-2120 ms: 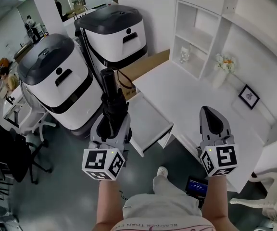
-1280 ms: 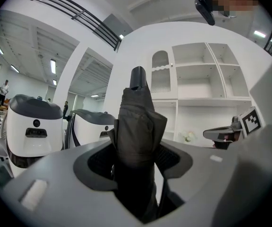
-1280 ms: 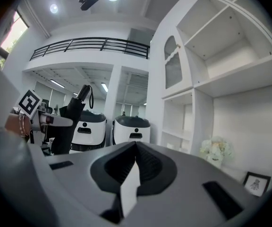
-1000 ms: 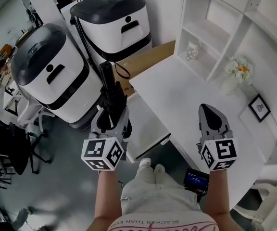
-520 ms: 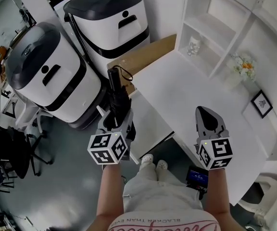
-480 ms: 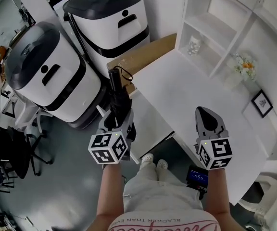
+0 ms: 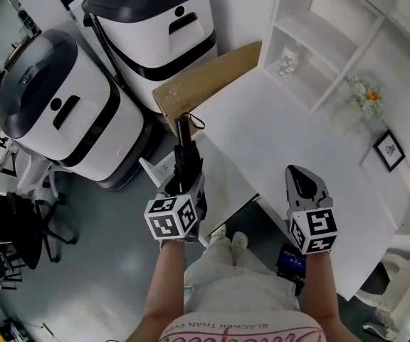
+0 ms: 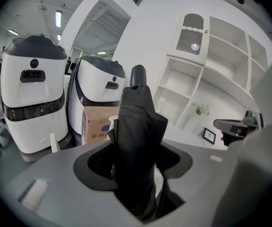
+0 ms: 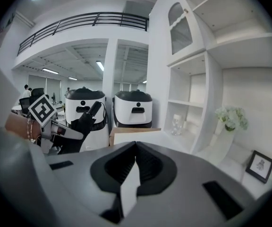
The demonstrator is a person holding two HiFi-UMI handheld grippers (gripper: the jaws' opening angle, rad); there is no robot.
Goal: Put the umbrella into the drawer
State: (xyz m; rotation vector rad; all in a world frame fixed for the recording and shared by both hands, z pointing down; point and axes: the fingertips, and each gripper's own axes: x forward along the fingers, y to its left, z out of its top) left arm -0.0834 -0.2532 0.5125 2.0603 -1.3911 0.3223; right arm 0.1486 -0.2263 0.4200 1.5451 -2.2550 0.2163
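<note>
Black umbrella (image 8: pixel 136 126) is clamped in left gripper (image 8: pixel 136 167); right gripper (image 9: pixel 134 157), in its own view, is closed.

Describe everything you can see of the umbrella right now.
The umbrella is a compact black folding one, collapsed, its matte fabric bunched in loose pleats. A smooth rounded black end caps the far tip, with a thin cord loop beside it. The left gripper is clamped on its lower fabric body, pointing it away from the person, by the open white drawer. Nothing else touches it.
</note>
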